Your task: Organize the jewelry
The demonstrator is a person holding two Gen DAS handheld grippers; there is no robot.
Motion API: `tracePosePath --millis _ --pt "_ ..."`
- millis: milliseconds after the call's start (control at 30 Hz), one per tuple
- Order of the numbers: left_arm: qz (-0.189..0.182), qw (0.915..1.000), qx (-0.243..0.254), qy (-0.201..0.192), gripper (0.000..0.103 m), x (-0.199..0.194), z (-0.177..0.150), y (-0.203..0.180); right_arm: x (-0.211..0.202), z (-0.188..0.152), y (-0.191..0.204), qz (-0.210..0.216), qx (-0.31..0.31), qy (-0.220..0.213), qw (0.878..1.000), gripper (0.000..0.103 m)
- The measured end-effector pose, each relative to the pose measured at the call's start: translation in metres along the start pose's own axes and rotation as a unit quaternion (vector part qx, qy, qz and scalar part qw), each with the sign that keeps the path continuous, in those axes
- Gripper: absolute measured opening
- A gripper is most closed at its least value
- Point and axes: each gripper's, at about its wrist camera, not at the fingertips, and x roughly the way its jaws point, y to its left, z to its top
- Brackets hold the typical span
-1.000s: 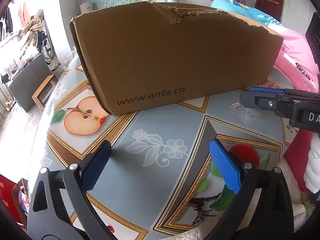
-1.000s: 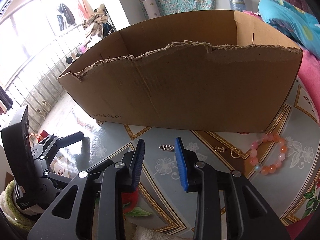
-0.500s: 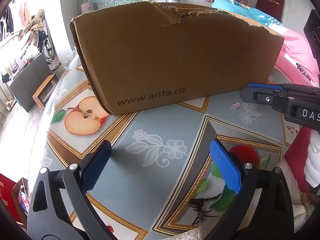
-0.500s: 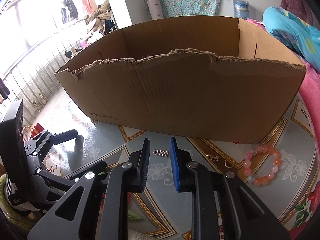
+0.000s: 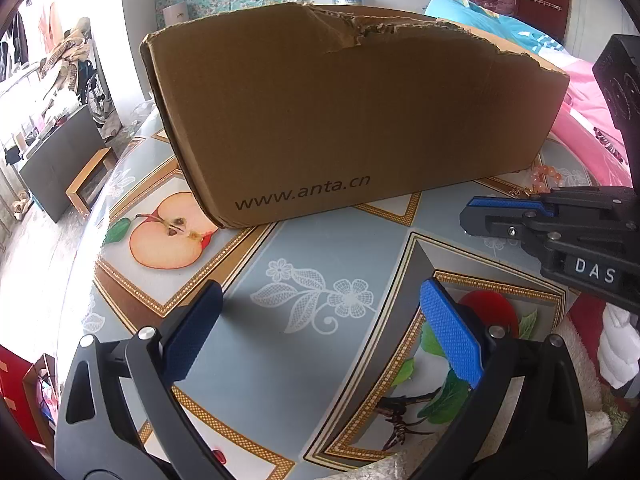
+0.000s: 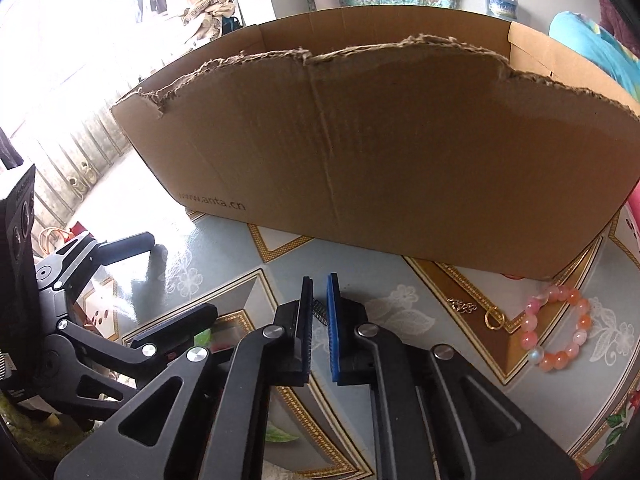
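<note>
Two tongs in view. Step in hand: pickup of small metal spring clip [image 6: 319, 313] from worktop [image 6: 400, 312], near side of cardboard box [image 6: 360, 152]. Right tongs [image 6: 319, 312] nearly together, closing on clip btwn pads. Left tongs [image 5: 320, 340] wide apart, empty. Next: lift over torn box rim w/o dropping

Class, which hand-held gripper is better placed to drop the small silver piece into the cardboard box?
Right hand-held gripper: it pinches the small silver piece facing the cardboard box. Left is open, empty.
</note>
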Motion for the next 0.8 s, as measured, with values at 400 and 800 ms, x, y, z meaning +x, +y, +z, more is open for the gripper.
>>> tracePosePath --millis 400,800 --pt "0.003 1.0000 -0.002 -0.001 0.095 0.000 0.000 0.000 -0.017 -0.003 -0.005 0.069 0.056 0.002 0.996 0.007" --pt "0.004 1.0000 -0.003 0.001 0.095 0.000 -0.001 0.000 -0.063 -0.029 -0.041 0.004 0.087 0.004 0.996 0.008"
